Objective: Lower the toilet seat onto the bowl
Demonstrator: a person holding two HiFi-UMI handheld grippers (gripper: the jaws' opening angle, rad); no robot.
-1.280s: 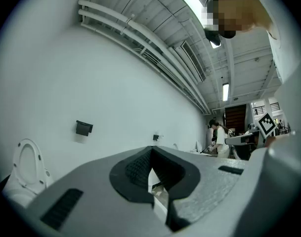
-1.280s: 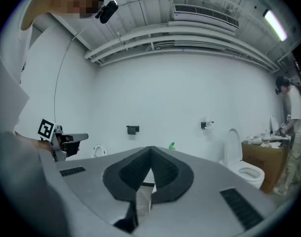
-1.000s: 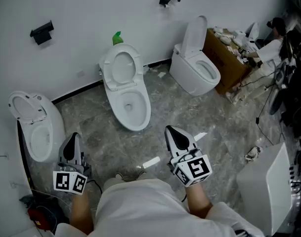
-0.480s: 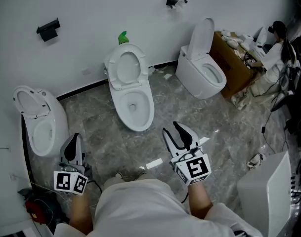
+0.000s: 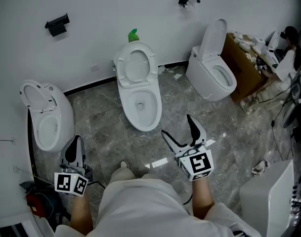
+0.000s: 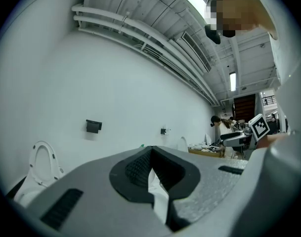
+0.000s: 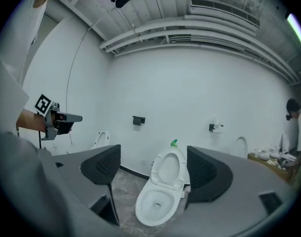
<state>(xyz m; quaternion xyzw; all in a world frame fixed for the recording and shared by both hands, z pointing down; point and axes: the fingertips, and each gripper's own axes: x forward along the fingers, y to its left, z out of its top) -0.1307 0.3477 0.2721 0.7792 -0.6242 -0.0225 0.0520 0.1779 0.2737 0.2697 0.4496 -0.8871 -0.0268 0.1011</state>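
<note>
The middle white toilet [image 5: 143, 102] stands against the wall with its seat [image 5: 137, 63] raised upright. The right gripper view faces it head-on: bowl [image 7: 156, 205] below, raised seat [image 7: 169, 169] above. My right gripper [image 5: 179, 128] hovers over the floor short of the bowl; its jaws have just been opening and now stand wide with nothing between them [image 7: 154, 171]. My left gripper [image 5: 74, 144] hangs low at the left near the left-hand toilet, its pads [image 6: 140, 171] together and empty.
Another toilet [image 5: 46, 117] stands at the left and a third [image 5: 214, 70] at the right beside a cardboard box [image 5: 245, 65]. A green bottle top [image 5: 133, 34] shows behind the middle toilet. White scraps [image 5: 157, 163] lie on the floor. A person [image 5: 290, 43] works at the far right.
My right gripper's jaws went from shut to wide open and it shifted slightly right. The toilets slid right in the head view. The left gripper stayed put.
</note>
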